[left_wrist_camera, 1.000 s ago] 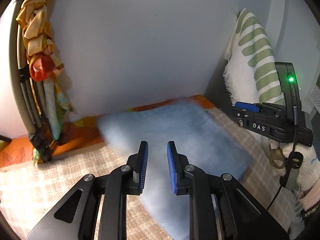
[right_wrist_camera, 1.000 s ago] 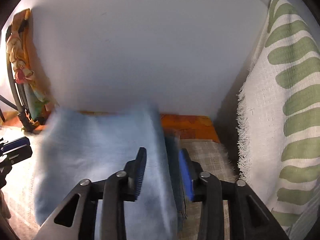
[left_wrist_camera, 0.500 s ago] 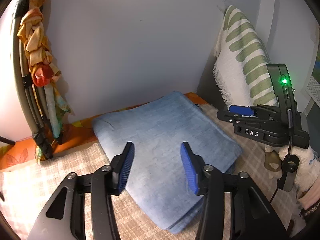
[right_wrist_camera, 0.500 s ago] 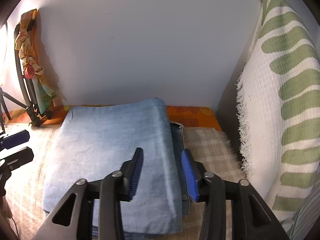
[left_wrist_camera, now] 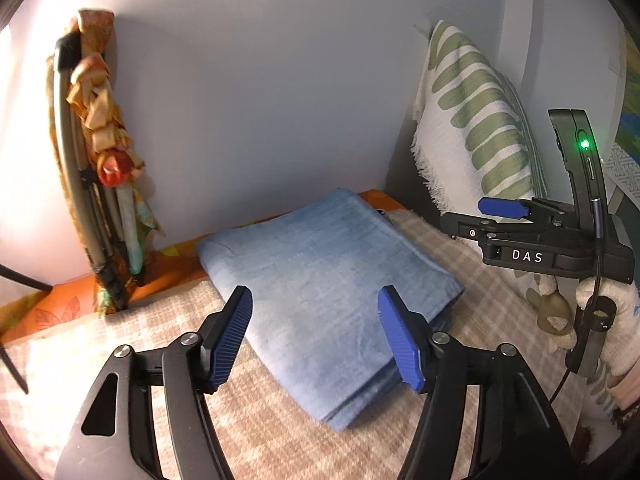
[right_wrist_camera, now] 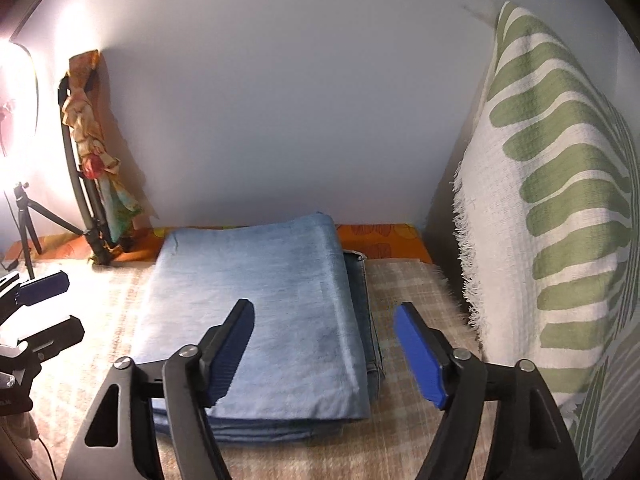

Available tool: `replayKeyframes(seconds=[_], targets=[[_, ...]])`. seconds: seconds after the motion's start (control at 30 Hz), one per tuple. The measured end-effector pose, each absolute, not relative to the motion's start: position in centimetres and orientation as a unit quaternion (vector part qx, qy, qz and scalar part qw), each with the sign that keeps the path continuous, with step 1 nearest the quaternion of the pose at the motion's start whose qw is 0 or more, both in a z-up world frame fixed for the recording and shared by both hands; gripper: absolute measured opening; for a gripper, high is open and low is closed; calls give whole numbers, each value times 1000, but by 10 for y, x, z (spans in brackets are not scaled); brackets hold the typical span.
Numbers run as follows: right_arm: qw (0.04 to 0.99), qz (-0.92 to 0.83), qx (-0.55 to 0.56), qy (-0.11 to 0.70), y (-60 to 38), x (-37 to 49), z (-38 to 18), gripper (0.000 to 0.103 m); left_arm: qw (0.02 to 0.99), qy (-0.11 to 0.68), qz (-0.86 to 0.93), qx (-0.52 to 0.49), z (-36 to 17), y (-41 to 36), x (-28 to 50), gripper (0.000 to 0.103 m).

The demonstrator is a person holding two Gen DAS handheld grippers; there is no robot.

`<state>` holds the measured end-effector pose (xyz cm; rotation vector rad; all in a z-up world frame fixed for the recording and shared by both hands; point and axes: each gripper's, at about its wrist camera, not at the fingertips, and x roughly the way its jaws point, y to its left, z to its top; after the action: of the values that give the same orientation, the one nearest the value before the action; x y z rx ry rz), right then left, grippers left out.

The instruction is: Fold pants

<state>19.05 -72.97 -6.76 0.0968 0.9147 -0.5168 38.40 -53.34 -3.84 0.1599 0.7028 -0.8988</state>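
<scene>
Both grippers have drawn back from the pants (left_wrist_camera: pixel 320 280) and spread apart: a second ago the right gripper (right_wrist_camera: pixel 324 348) had its jaws close around the cloth's right edge and the left gripper's (left_wrist_camera: pixel 316 332) stood narrow over it, while now each pair stands wide with nothing between. The pants themselves have settled from a blur into a flat, squared stack, several layers showing at the near edge.

The stack lies on the checked bed cover (right_wrist_camera: pixel 408 292), its far edge against the orange strip (right_wrist_camera: pixel 380 236) at the foot of the wall. The green-leaf pillow (right_wrist_camera: pixel 560 208) stands to the right of the pants, apart from them; the folded stand wrapped in a scarf (left_wrist_camera: pixel 100 168) leans to their left. A darker layer (right_wrist_camera: pixel 360 292) pokes out along the stack's right side.

Released and lying neat, the pants look folded; I judge the task done or nearly so, with at most a tuck of that protruding layer left.
</scene>
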Motion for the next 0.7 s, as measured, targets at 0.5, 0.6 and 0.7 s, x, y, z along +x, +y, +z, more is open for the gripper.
replayKeyframes(seconds=[0.5,0.6,0.7], targets=[[884,-226,33,408,-650,151,-20,99,846,313,-426,63,0,-473,335,77],[886,-225,26,404,-630,142,-13,99,847,312,-425,62,6,-459,322,77],[889,-222,18,400,-611,132,-7,99,848,308,-428,57,12,-443,307,77]])
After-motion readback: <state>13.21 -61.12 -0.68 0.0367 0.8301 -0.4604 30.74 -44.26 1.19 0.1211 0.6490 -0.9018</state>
